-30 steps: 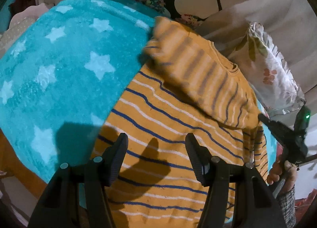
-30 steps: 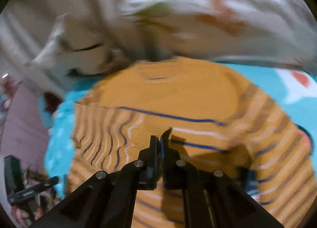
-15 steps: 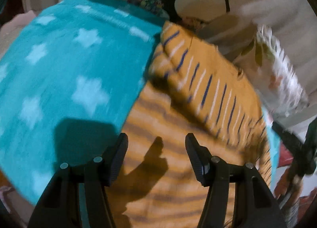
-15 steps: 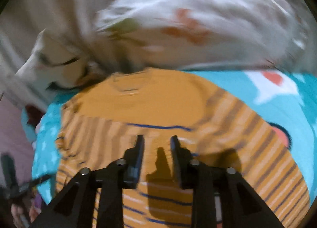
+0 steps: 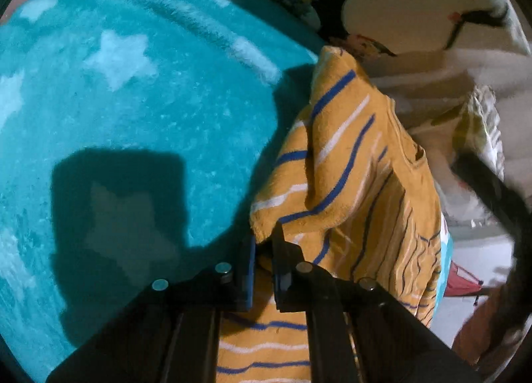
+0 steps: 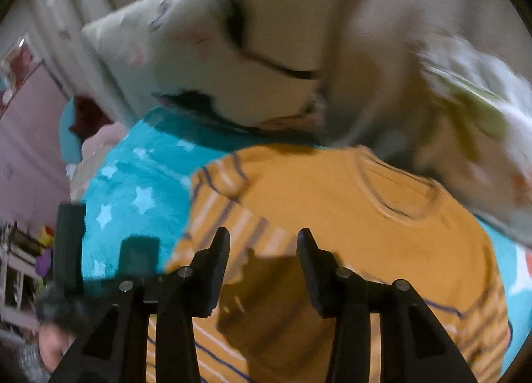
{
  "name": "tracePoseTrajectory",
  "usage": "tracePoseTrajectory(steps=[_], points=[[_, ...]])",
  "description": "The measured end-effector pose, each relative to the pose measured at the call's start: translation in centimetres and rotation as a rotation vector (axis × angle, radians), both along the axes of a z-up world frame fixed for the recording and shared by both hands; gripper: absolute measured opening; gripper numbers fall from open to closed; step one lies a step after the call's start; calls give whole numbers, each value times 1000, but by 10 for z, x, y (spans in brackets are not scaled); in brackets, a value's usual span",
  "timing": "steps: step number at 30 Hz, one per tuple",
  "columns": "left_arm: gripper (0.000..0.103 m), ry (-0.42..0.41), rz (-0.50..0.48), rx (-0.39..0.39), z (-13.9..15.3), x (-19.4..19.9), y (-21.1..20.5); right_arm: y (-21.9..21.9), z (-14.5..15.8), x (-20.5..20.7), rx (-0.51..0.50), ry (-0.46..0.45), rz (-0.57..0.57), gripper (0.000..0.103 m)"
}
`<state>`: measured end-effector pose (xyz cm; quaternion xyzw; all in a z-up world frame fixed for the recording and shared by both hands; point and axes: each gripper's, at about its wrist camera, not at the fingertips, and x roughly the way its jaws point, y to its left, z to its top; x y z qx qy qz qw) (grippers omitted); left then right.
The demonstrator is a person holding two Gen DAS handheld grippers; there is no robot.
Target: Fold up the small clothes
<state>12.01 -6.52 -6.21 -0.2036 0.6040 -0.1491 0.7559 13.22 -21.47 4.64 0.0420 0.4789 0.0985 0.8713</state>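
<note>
Teal star blanket (image 5: pixel 133 110) underlies all. Left gripper (image 5: pixel 264 250), nearer, pinches the striped sweater (image 5: pixel 349 183) edge between its tips; the garment's length runs ahead and rightward. Right gripper (image 6: pixel 262 250) hovers agape above the sweater's chest, neckline ahead.

From the right wrist view, the pillows (image 6: pixel 232 60) at twelve o'clock are smeared with motion blur, their prints unreadable, and the yellow striped sweater (image 6: pixel 349 216) runs off the frame at five o'clock. In the left wrist view, the left gripper (image 5: pixel 264 243) hides the cloth edge between its closed fingers, and the dark shape (image 5: pixel 498 203) at three o'clock is too blurred to identify.
</note>
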Motion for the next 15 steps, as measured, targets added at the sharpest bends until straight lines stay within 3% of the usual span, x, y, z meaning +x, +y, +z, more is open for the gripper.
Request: tracePoseTrajectory(steps=[5,7,8,9,10,12,15], points=[[8,12,-13,-31,-2,3,0,68,-28,56,-38,43,123,61],[8,14,-13,-44,-2,3,2,86,-41,71,-86,78,152,61],[8,12,-13,-46,-3,3,2,96,-49,78,-109,105,182,53],[8,11,-13,-46,-3,3,3,103,-58,82,-151,136,212,12],[8,5,-15,-45,-3,2,4,108,-63,86,-204,151,223,7],[8,-4,-18,-36,-2,2,3,109,-72,95,-342,140,216,6],[9,-19,-18,-18,1,0,0,96,-82,114,-463,119,137,5]])
